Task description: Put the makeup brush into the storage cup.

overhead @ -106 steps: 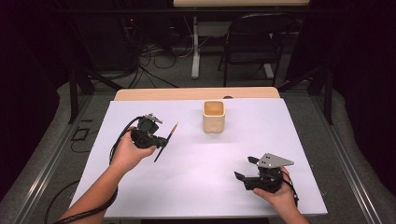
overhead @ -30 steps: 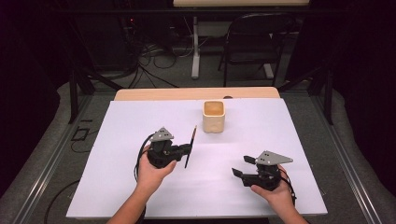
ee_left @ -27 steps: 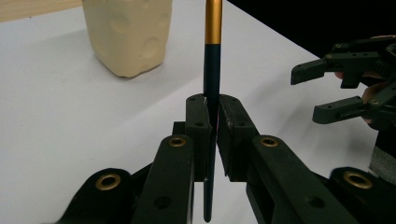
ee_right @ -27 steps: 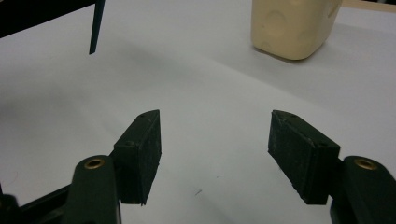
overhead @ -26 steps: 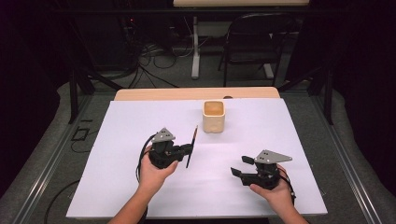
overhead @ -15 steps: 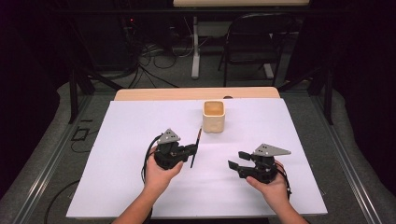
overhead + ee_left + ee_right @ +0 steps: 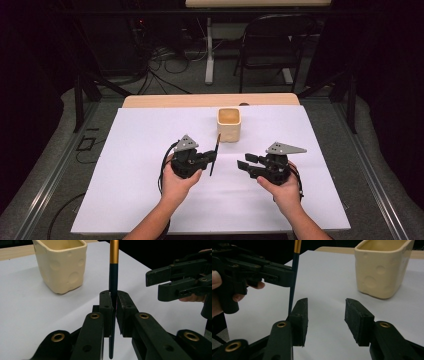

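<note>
White sheet [image 7: 150, 150] covers the table; cream dimpled cup [image 7: 229, 124] stands at upper centre. Left gripper [image 7: 210, 159], centre-left, is clamped on a dark pencil with a gold band [image 7: 215, 155] — held upright, clear of the sheet. Right gripper [image 7: 241, 165], centre-right, has just been closing — jaws apart, nothing between them, just beside the pencil.
</note>
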